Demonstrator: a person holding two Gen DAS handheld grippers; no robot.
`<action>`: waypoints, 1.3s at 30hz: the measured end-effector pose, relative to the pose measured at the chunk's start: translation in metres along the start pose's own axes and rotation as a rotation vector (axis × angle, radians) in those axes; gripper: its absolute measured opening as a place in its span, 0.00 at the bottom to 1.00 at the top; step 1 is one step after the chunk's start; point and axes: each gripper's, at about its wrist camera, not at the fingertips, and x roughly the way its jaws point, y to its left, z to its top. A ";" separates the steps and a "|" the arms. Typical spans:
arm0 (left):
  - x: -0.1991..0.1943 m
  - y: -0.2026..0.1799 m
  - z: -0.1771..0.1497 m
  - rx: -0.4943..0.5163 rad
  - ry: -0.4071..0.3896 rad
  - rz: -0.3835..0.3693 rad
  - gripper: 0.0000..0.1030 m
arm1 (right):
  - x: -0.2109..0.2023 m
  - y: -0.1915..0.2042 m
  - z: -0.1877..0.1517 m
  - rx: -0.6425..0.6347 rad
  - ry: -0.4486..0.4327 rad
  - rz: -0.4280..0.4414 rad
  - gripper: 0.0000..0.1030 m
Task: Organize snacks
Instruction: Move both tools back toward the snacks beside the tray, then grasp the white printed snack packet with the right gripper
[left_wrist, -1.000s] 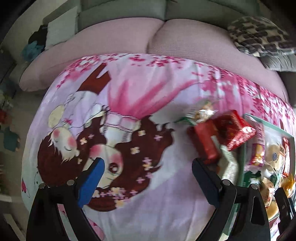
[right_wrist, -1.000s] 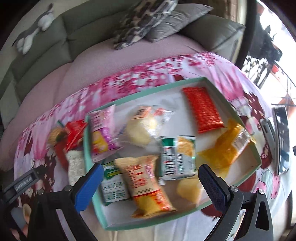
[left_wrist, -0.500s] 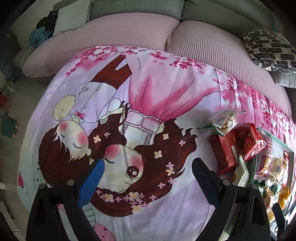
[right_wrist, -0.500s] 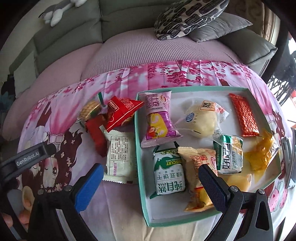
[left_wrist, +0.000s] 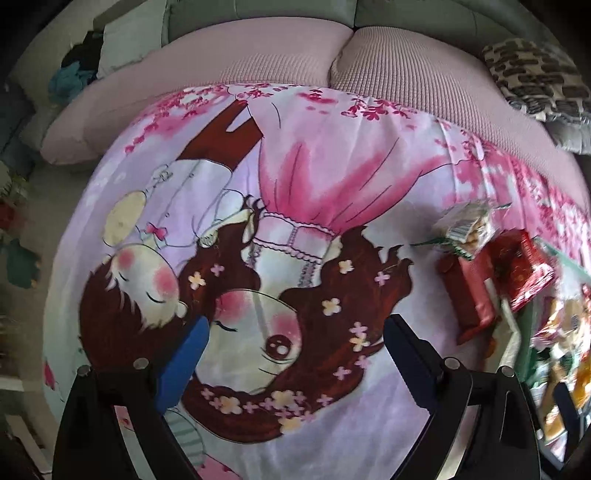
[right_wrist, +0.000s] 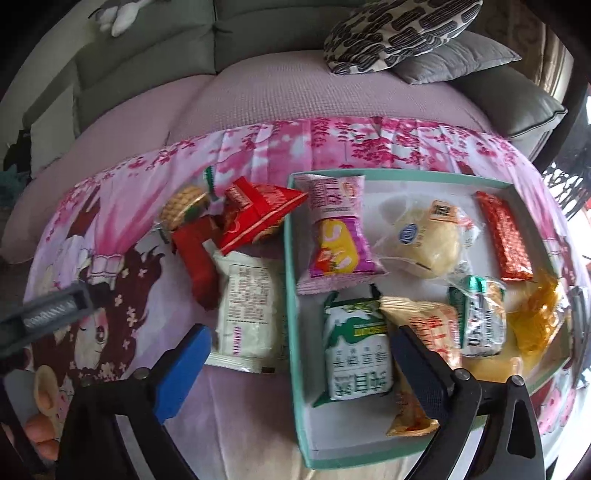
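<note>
A teal tray (right_wrist: 291, 295) on the cartoon-print cloth holds several snack packs, among them a pink packet (right_wrist: 334, 236) and a green-and-white biscuit pack (right_wrist: 356, 354). Left of the tray lie a white packet (right_wrist: 247, 314), a red crinkled bag (right_wrist: 258, 214), a dark red bar (right_wrist: 195, 266) and a round biscuit pack (right_wrist: 184, 203). My right gripper (right_wrist: 301, 332) hovers over the tray's left wall, its jaws closing, pads touching nothing. My left gripper (left_wrist: 295, 323) hangs open over bare cloth, well left of the dark red bar (left_wrist: 467, 295) and red bag (left_wrist: 524, 273).
A pink-covered sofa seat (right_wrist: 295, 99) lies behind the cloth, with patterned and grey cushions (right_wrist: 399, 33) at the back right. The left gripper's grey body (right_wrist: 48, 314) and a hand (right_wrist: 40, 424) show at the left of the right wrist view.
The right wrist view swung left and levelled, bringing the loose snacks beside the tray into view. The left wrist view drifted left, so the snacks slid toward its right edge.
</note>
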 end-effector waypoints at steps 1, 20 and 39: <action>0.000 0.001 0.001 0.003 -0.003 0.008 0.93 | 0.001 0.001 0.000 -0.001 -0.002 0.000 0.91; 0.006 0.032 0.008 -0.066 0.008 -0.016 0.93 | 0.016 0.026 0.014 -0.031 0.075 0.096 0.66; 0.005 0.032 0.011 -0.064 0.012 -0.043 0.93 | 0.040 0.055 0.032 -0.195 0.061 0.022 0.60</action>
